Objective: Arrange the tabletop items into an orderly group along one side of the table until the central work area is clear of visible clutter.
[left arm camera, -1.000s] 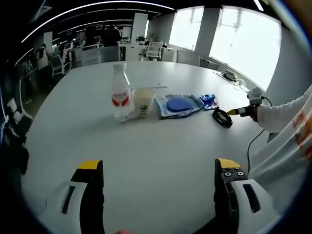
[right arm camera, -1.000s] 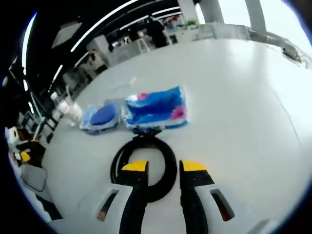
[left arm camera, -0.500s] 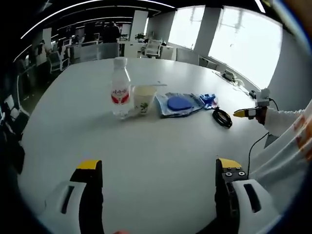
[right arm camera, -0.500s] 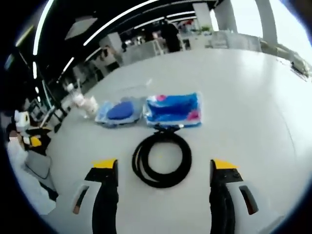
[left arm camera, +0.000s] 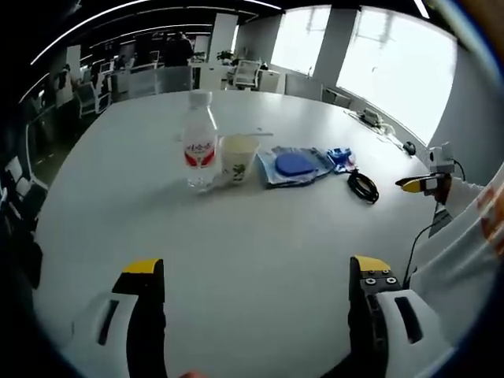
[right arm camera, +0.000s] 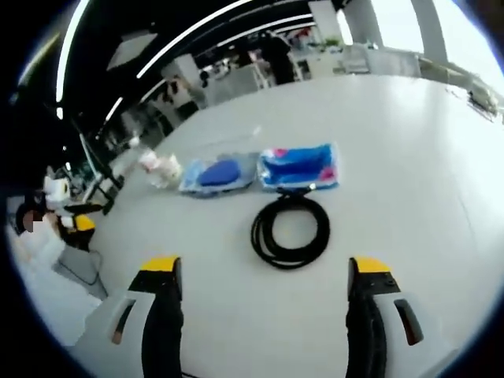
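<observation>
left gripper point(left arm camera: 256, 272) is hovering low over the white desk point(left arm camera: 252, 228), its two yellow-tipped fingers point(left arm camera: 144, 268) standing wide apart with nothing between them. bare desk surface is lying just ahead of it.

right gripper point(right arm camera: 264, 268) is hovering over the desk point(right arm camera: 409, 157) too, fingers point(right arm camera: 161, 264) spread wide and gripping nothing. in the left gripper view it point(left arm camera: 417, 183) is showing at the right edge, held by a person in a white sleeve point(left arm camera: 465, 236).

just beyond the right gripper's fingers, a coil of black cable point(right arm camera: 290, 230) is lying flat on the desk, apart from both fingertips. in the left gripper view the cable point(left arm camera: 362, 187) is sitting at the right end of the row of things.

past the cable, touching or nearly touching its far edge, a blue-and-pink packet point(right arm camera: 299, 165) is lying flat; it point(left arm camera: 339, 160) is showing small in the left gripper view. beside it a clear bag with a round blue thing inside point(right arm camera: 219, 173) is lying flat, also seen from the left gripper point(left arm camera: 295, 165).

next in the row a paper cup point(left arm camera: 239, 158) is standing upright, and just beside it a clear water bottle with a red label point(left arm camera: 200, 144) is standing upright, cap on. from the right gripper view the cup and bottle point(right arm camera: 160, 167) are blurring together.

the row is running across the middle of the desk. farther back, office chairs point(left arm camera: 248, 77) are standing by bright windows point(left arm camera: 394, 71).
</observation>
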